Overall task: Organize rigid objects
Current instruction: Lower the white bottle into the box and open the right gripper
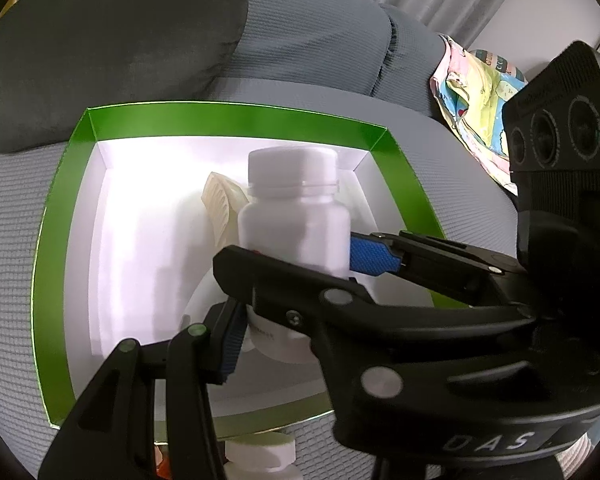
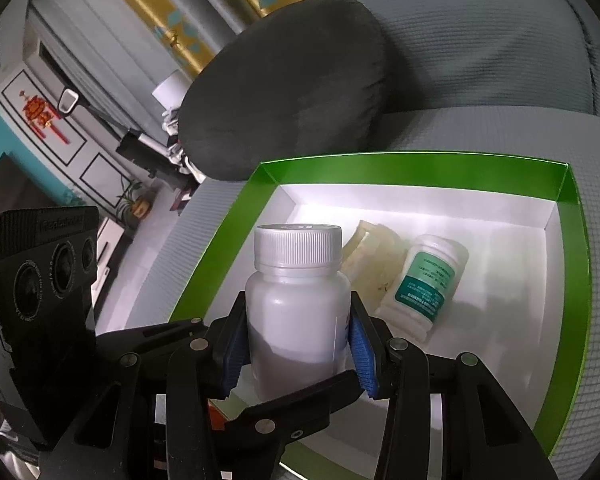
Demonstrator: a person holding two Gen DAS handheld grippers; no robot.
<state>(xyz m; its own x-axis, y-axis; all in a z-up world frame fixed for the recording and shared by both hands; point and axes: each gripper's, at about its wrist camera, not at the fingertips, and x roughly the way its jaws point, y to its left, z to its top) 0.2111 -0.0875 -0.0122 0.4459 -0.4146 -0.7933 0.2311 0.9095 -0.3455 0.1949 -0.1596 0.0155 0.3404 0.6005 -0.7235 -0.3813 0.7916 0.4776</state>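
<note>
Clenches, with the right gripper [image 2: 296,352], on the white bottle [image 2: 298,304] at its lower body, blue pads [image 2: 360,354] pressed flat on both sides, cap up, just inside the near wall of the green-rimmed box [image 2: 420,166]; cannot tell whether the base touches the floor. Best to lower straight down, keep the bottle upright, and spread the fingers only once the base sits flat, since smooth round plastic probably slips or tips easily. Ahead and to the right of the pads lie a green-labelled bottle [image 2: 424,280] on its side and a cream ribbed piece [image 2: 374,264], so worth leaving a gap. Thin glossy card walls, likely easy to dent. Cannot tell the left gripper's [image 1: 296,344] state, one finger being hidden behind the right gripper's.
</note>
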